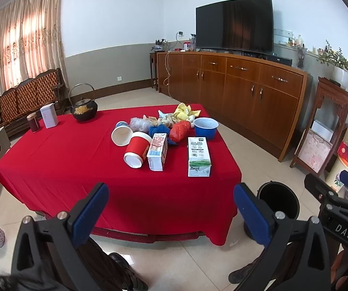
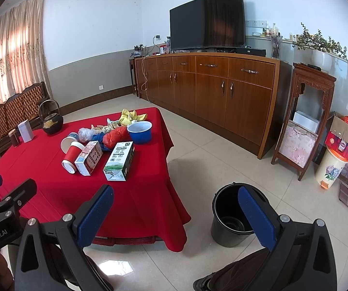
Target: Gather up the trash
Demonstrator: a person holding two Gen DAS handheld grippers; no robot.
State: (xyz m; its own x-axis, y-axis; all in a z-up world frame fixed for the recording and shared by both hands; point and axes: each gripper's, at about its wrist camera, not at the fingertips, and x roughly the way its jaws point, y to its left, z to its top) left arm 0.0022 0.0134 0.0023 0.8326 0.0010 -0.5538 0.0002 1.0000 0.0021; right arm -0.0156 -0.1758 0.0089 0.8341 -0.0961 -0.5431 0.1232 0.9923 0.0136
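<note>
1. Both claws, left gripper (image 1: pixel 171 214) and right gripper (image 2: pixel 176 215), hang spread wide, gripping nothing, off the table's near edge.
2. Trash pile (image 1: pixel 164 131) sits toward the red table's (image 1: pixel 65 160) far right corner.
3. Black bucket (image 2: pixel 232 218) stands on the floor beside the table's right edge.

On surface w/ red cloth: 2 cartons (image 1: pixel 199 156), 2 paper cups (image 1: pixel 136 152), 1 blue bowl (image 1: pixel 205 127), 1 kettle (image 1: pixel 83 110), 1 tin (image 1: pixel 49 115), 1 jar (image 1: pixel 33 122). Floor: 1 black bucket (image 2: pixel 232 215).

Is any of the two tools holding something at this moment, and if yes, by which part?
Nothing is held. The left tool and the right tool are both open and empty, away from the trash on the red table.
</note>
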